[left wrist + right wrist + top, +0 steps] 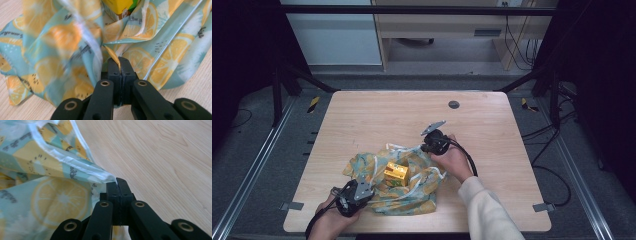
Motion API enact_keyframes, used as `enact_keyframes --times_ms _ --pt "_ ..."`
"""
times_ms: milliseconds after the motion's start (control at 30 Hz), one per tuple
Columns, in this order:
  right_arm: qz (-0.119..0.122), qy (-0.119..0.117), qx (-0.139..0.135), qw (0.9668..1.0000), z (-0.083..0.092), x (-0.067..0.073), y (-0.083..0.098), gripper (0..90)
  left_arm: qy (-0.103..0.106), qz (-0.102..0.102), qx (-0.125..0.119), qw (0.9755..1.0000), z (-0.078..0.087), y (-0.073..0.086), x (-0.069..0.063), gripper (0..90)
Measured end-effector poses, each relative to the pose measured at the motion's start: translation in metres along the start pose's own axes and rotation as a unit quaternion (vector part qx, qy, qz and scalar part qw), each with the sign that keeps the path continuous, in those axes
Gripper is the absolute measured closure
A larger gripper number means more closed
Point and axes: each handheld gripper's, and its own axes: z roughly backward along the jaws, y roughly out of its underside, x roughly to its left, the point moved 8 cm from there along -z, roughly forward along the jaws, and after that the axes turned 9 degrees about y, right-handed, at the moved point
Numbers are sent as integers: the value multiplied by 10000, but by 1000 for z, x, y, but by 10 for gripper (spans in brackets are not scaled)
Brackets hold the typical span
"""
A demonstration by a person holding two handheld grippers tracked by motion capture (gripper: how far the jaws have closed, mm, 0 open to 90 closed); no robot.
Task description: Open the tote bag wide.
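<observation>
The left gripper (119, 65) has its fingers closed on a fold of the lemon-print cloth (160, 47). The right gripper (117, 185) pinches its white edge. A yellow box (396, 173) sits on the cloth, between both grippers, on the bench (377, 115).

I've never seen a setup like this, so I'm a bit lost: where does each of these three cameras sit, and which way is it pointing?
High view: fixed above the person's side, looking forward and down on the wooden table; forearms, hands, left gripper and right gripper enter from below.
Left gripper view: rides on the left gripper, looking along its closed jaws pinching the lemon-print bag; a yellow carton sits beyond.
Right gripper view: rides on the right gripper, its closed jaws pinching the bag's white-edged rim.
Shared: all show the bag and table.
</observation>
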Motion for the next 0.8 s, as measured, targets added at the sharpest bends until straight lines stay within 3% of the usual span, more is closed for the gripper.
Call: enact_keyframes --times_ms 167,333,467,633,800 --pt "-39 105 93 9999 -9 -8 5 900 2 -54 102 9999 -2 1 -2 899" --pt "16 255 20 9997 -16 -10 2 900 -7 -101 120 9999 -3 1 -4 899" --pt "156 425 -9 9990 -21 -9 2 900 46 -51 130 9999 -4 2 -5 898" --pt "368 463 117 9982 -28 -7 8 897 49 -7 96 9999 -6 2 -6 883" --pt "301 515 -23 9982 -17 -8 2 729 -38 -3 -215 9998 -1 -4 -5 788"
